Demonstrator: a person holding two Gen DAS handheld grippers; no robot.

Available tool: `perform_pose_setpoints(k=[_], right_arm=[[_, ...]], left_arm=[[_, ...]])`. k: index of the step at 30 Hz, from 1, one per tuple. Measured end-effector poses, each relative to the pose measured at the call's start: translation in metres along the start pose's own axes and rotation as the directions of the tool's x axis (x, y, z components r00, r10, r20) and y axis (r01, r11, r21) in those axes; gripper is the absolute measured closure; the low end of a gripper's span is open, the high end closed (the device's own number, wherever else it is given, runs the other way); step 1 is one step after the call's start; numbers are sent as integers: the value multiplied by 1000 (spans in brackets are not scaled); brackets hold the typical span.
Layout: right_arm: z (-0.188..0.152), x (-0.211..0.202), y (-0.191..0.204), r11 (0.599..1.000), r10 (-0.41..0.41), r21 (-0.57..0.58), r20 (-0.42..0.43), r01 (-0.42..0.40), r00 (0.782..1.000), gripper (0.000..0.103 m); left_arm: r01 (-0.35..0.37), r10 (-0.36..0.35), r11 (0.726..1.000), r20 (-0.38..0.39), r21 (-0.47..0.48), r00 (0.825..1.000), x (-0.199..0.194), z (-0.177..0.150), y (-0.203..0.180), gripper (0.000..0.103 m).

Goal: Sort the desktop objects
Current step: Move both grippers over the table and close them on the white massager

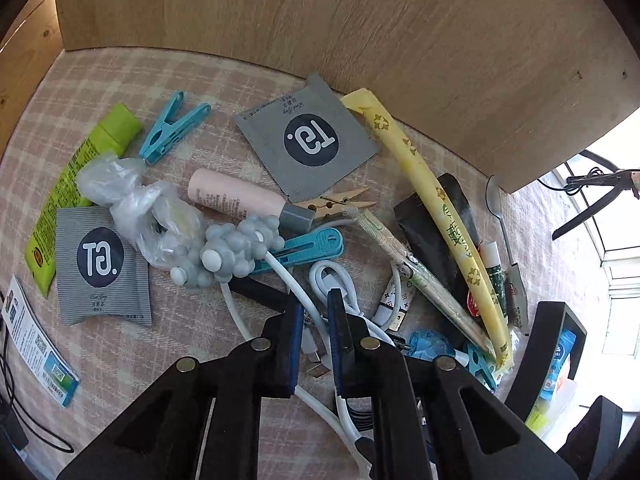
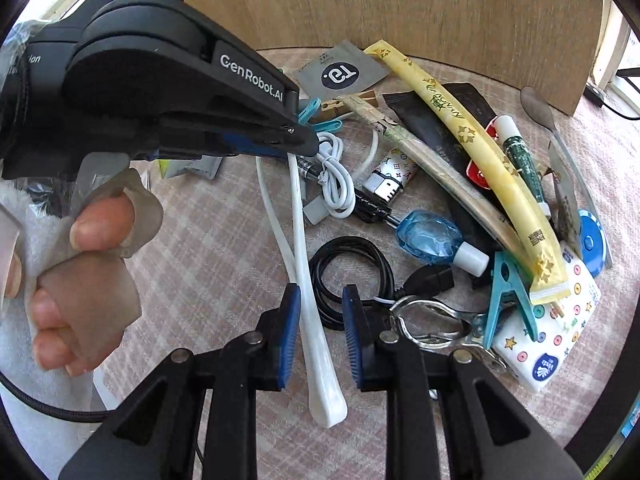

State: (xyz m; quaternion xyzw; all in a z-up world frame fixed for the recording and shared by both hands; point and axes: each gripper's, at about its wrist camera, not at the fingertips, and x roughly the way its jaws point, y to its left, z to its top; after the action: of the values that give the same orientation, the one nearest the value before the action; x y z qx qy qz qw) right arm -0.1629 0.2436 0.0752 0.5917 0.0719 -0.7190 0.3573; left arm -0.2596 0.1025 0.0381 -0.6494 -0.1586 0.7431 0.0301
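Observation:
My left gripper [image 1: 315, 295] points down into the clutter on the checked cloth [image 1: 192, 80]. Its blue pads are close together on a coiled white cable [image 1: 336, 276]. The right wrist view shows it from the side, with the left gripper [image 2: 310, 142] pinched at the edge of the white cable [image 2: 336, 176]. My right gripper [image 2: 322, 289] hovers low over a long white handle [image 2: 316, 340] and a coiled black cable [image 2: 360, 252]. Both lie between its partly closed pads, and no firm pinch shows.
Grey sachets [image 1: 308, 140], blue pegs [image 1: 172, 128], a pink tube [image 1: 236, 196], a green tube [image 1: 80, 168] and a yellow sleeve [image 1: 440, 200] lie around. A blue bottle [image 2: 432, 236], metal clip [image 2: 432, 320] and tissue pack [image 2: 552, 328] sit at right. A wooden board [image 1: 360, 20] walls the back. A hand [image 2: 92, 240] holds the left gripper.

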Motion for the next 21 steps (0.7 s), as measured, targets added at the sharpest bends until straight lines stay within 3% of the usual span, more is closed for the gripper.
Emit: perform_pose_setpoints(k=[5,10,13,21], right_arm=[[4,7,9,999,48,-1,1,-48,999,81],[7,22,22,999,33,-18,-3,-33,999,81],[11,25,29,1000,19,-16,5,-19,1000,92],[2,0,41,999,45,-11,63,-44,997,96]], left_arm=[[17,-17,1000,8,7,1000,-8,-5,6,92],[22,-22,1000,16,7,1000,-16,-9,11,92],[30,-30,1000,20,5,999,-23,-11,16,93],[66,-68,997,64,27,996,-59,-19,9,98]])
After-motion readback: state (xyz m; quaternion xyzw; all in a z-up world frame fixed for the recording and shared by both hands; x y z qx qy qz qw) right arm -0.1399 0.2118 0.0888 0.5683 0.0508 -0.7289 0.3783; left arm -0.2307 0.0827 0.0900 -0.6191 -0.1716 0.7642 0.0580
